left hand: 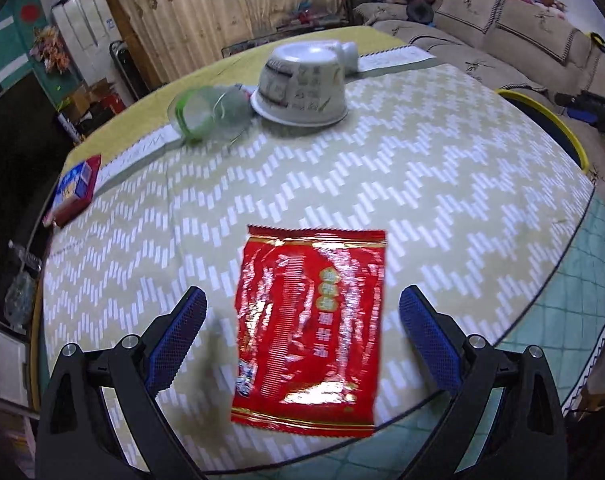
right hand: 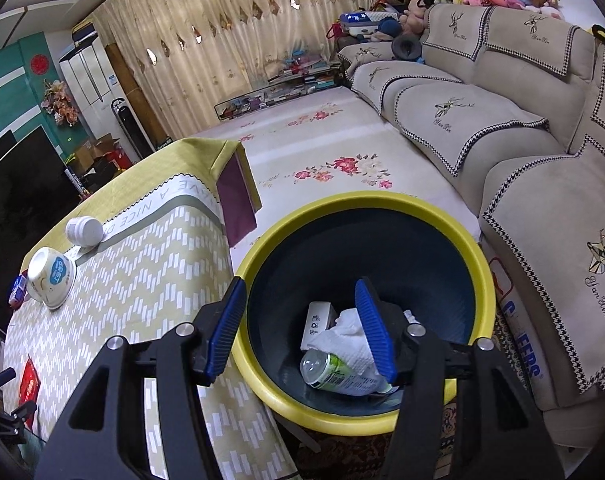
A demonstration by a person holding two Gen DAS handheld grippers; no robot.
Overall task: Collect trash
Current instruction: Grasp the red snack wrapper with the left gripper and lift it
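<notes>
Living room, low table under a yellow-and-white zigzag cloth [left hand: 382, 168], beige sofa [right hand: 522, 128] behind. Left gripper [left hand: 302, 308]: jaws spread wide, nothing pinched, straddling a flat red foil snack wrapper [left hand: 308, 328] lying on the cloth near the table's front edge; the pads look clear of it on both sides. Right gripper [right hand: 300, 312]: jaws apart and empty, poised over the yellow-rimmed dark round bin [right hand: 366, 208] on the floor just beside the table, its contents at 6 o'clock inside: crumpled white tissue [right hand: 344, 336], clear plastic bottle with green label [right hand: 334, 372], small white carton [right hand: 316, 320]. Wrapper judgement: near weightless, limp, slick film, lies flush so pads will skate over it. Best bet is the crimped bottom seam at 6 o'clock, where it sits close to the table edge, or pinch to buckle the film into a ridge. Further out in the left view: upturned white paper bowl [left hand: 302, 88] at 12 o'clock, clear crushed bottle with green band [left hand: 206, 114] at 11, red-and-blue small box [left hand: 76, 188] at 10.
</notes>
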